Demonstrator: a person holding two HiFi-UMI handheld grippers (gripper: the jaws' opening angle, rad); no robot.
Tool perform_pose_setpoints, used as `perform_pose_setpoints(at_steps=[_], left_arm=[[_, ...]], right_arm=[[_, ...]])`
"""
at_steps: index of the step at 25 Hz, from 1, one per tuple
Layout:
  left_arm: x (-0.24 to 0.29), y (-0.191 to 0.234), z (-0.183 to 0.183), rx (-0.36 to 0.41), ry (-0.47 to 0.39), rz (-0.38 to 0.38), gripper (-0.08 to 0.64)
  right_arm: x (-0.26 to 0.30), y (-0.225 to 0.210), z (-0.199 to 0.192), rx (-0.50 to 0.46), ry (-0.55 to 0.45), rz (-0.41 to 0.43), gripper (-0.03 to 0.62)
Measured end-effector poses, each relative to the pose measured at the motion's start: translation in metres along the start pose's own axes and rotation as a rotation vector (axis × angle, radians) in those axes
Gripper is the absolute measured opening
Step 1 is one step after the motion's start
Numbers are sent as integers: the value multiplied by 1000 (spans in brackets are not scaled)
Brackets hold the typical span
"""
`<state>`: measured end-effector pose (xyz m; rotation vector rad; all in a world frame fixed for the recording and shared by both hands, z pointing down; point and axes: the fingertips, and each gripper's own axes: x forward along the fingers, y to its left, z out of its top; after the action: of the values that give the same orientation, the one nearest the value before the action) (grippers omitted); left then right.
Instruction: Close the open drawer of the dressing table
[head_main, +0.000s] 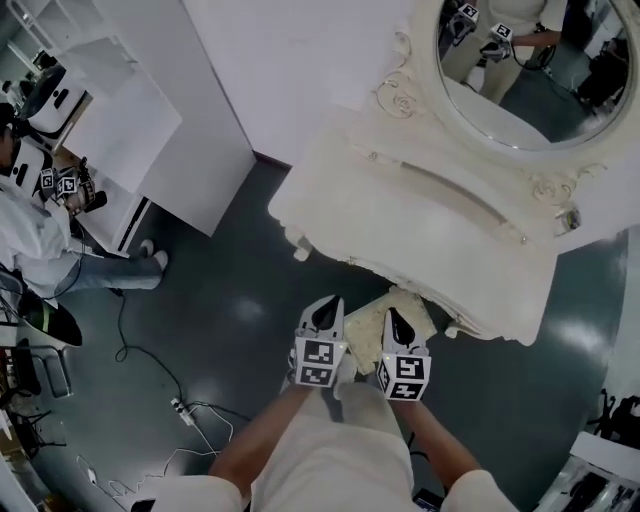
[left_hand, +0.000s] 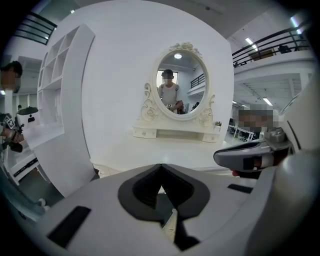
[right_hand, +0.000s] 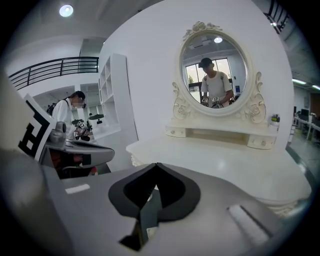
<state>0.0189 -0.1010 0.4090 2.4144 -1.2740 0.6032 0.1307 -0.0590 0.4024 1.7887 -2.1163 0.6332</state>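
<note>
Surroundings: dark floor, white shelving, a bystander.
A white shelf unit (head_main: 115, 120) stands at upper left on the dark floor (head_main: 230, 300). A person (head_main: 45, 245) in a white top stands beside it, and a black cable (head_main: 122, 335) trails near a power strip (head_main: 181, 409).

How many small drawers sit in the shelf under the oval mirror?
2. One small drawer is at the shelf's left end, the other at its right end; none looks hidden.

Cream dressing table (head_main: 400, 215), dark grey floor (head_main: 225, 325); white left tongs (head_main: 327, 303) and right tongs (head_main: 396, 318) bear black-and-white square markers (head_main: 318, 363)
</note>
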Motion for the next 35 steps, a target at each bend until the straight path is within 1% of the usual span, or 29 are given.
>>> perform_pose_setpoints(at_steps=[3,8,12,15,18,20,28,35], left_arm=[[-9,-9,6,16,-5,-13,9],[-31,-27,14,64,-14,-49,9],[-41,-36,23,83,-22,-73,8],[-50,-42,29,59,-18,-80,9],[-64,-46,32,-12,-14,-76,8],[-73,-51,37,-41,-20,-84,9],[-97,-73,46,-49,-55,-109,8],[-106,-86,46,-27,-57,-120,9]], right_arm=[[-8,1,4,11,10,10,2],[-27,7,15,-13,-2,24,3],[-37,7,29,-18,-25,40,2],[-48,7,39,-21,-46,57,2],[-61,13,44,-15,-56,76,2],[-68,17,49,-12,-63,87,2],[-89,34,67,-3,-110,131,2],[-100,47,64,-3,-113,163,2]])
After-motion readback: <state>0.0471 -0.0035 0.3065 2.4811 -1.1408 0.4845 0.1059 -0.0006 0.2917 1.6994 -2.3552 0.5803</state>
